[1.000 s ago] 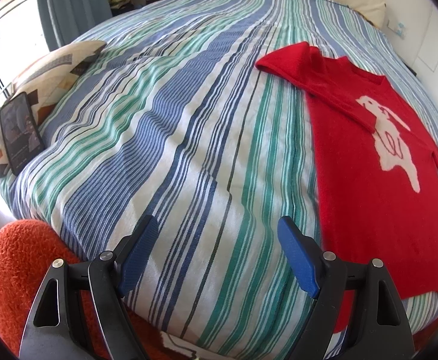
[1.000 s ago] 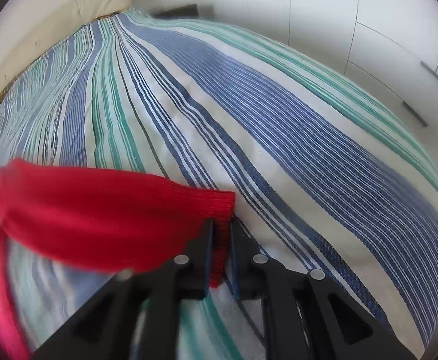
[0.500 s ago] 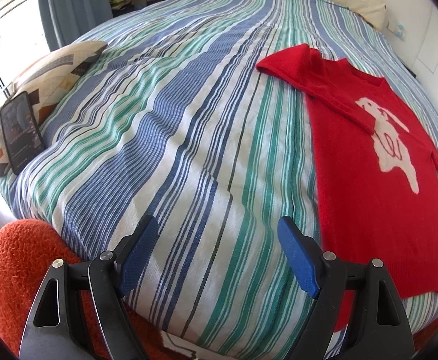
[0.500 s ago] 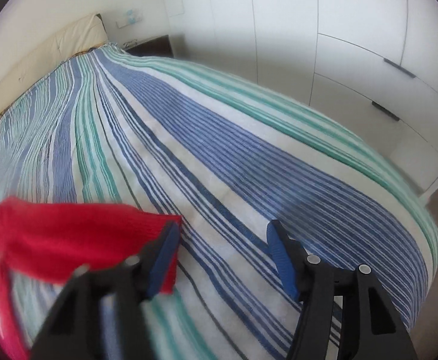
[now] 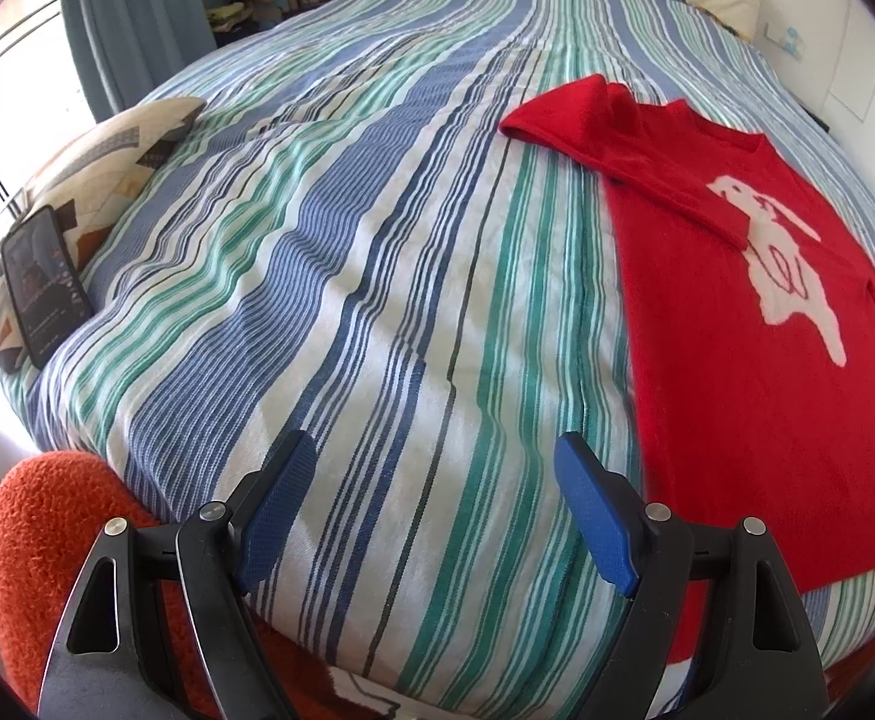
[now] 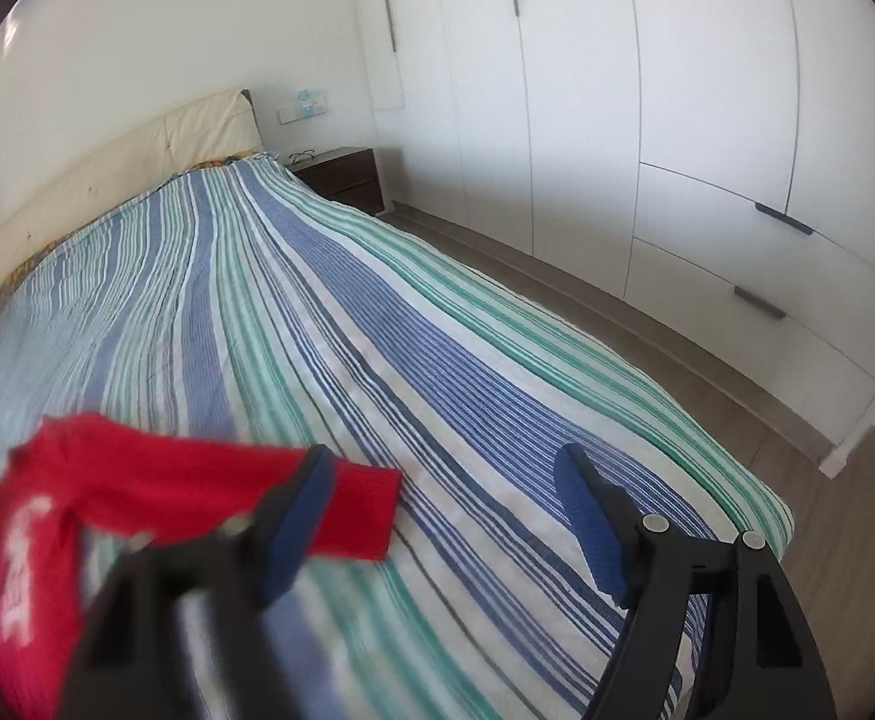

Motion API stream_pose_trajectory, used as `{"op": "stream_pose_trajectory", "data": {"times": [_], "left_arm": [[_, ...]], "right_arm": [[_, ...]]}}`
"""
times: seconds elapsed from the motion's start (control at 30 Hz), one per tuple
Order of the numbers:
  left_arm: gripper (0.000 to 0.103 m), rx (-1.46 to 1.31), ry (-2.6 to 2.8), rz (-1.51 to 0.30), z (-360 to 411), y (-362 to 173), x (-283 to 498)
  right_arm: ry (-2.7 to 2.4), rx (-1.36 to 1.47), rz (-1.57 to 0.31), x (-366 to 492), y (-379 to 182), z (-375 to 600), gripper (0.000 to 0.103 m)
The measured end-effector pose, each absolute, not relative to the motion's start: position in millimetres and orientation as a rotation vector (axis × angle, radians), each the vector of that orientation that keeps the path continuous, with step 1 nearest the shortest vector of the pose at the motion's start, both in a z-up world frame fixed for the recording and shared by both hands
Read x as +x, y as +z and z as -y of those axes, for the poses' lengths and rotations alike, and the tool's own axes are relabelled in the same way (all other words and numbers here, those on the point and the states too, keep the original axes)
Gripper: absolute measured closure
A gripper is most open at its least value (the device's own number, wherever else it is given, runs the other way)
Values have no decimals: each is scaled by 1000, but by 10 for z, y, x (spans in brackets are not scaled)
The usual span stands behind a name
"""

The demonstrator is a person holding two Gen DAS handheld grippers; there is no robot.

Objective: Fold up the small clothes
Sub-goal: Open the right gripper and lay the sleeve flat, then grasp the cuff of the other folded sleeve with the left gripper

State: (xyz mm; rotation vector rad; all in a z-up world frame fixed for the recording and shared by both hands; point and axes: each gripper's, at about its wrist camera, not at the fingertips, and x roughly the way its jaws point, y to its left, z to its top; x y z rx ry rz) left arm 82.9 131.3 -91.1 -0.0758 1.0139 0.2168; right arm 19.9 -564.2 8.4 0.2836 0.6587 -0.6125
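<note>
A small red sweater (image 5: 749, 324) with a white animal figure lies flat on the striped bed (image 5: 329, 276), at the right of the left wrist view. One sleeve is folded across its chest. My left gripper (image 5: 431, 504) is open and empty, low over the bed's near edge, left of the sweater. In the right wrist view the sweater (image 6: 29, 528) is blurred at the lower left, its other sleeve (image 6: 341, 510) stretched out on the bed. My right gripper (image 6: 443, 516) is open, raised above the sleeve's cuff and apart from it.
A patterned pillow (image 5: 89, 162) with a dark phone (image 5: 44, 288) lies at the bed's left edge. An orange fuzzy object (image 5: 47, 528) sits below the bed's near corner. White wardrobes (image 6: 677, 120), a bedside table (image 6: 341, 174) and wooden floor flank the bed's right side.
My right gripper opened and let go of the sleeve cuff, then rose and tilted up away from it. The left gripper stayed in place, open.
</note>
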Motion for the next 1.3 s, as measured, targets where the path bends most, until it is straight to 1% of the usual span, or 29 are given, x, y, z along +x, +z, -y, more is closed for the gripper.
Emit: {"op": "stream_pose_trajectory", "data": {"times": [0.2, 0.33, 0.43, 0.5, 0.57, 0.63, 0.77, 0.8, 0.83, 0.87, 0.9, 0.97, 1.03, 1.17, 1.23, 1.3], "left_arm": [[19, -72, 121, -972, -1224, -544, 864], [16, -82, -55, -942, -944, -212, 1207], [16, -16, -206, -929, -519, -98, 1573], [16, 97, -247, -906, -175, -146, 1829], [16, 216, -256, -896, 152, -302, 2095], [20, 301, -270, -917, 417, -538, 2344], [20, 422, -254, -1001, 712, -1093, 2760], [28, 423, -230, -1030, 697, -1205, 2844], [46, 381, -227, -1055, 631, -1256, 2897], [59, 306, -226, -1070, 520, -1242, 2937], [92, 236, -197, -1077, 382, -1190, 2951], [94, 99, -167, -1055, 44, -964, 2928], [94, 11, -129, -986, -363, -610, 2846], [94, -214, -2, -875, -1492, 73, 2694], [94, -336, 70, -863, -2092, 220, 2691], [94, -390, 146, -863, -2509, 231, 2660]], "right_arm": [[-448, 121, -819, 17, 117, 5236, 27], [-367, 80, -846, -186, -56, 4980, 25], [-403, 50, -869, -148, -145, 4951, 24], [-413, 58, -861, -127, -137, 4977, 24], [-408, 60, -867, -91, -138, 4992, 24], [-399, 55, -867, -85, -137, 4983, 24], [-394, 53, -875, -85, -156, 4989, 24], [-396, 54, -873, -85, -153, 4992, 24], [-397, 56, -871, -90, -150, 5003, 24], [-400, 58, -869, -94, -148, 5003, 24], [-403, 58, -866, -100, -145, 4995, 24], [-405, 54, -863, -98, -143, 4992, 24], [-405, 48, -862, -96, -143, 4977, 24], [-402, 62, -860, -97, -146, 4985, 24], [-404, 69, -854, -103, -142, 4995, 24], [-406, 71, -846, -108, -131, 4990, 24]]}}
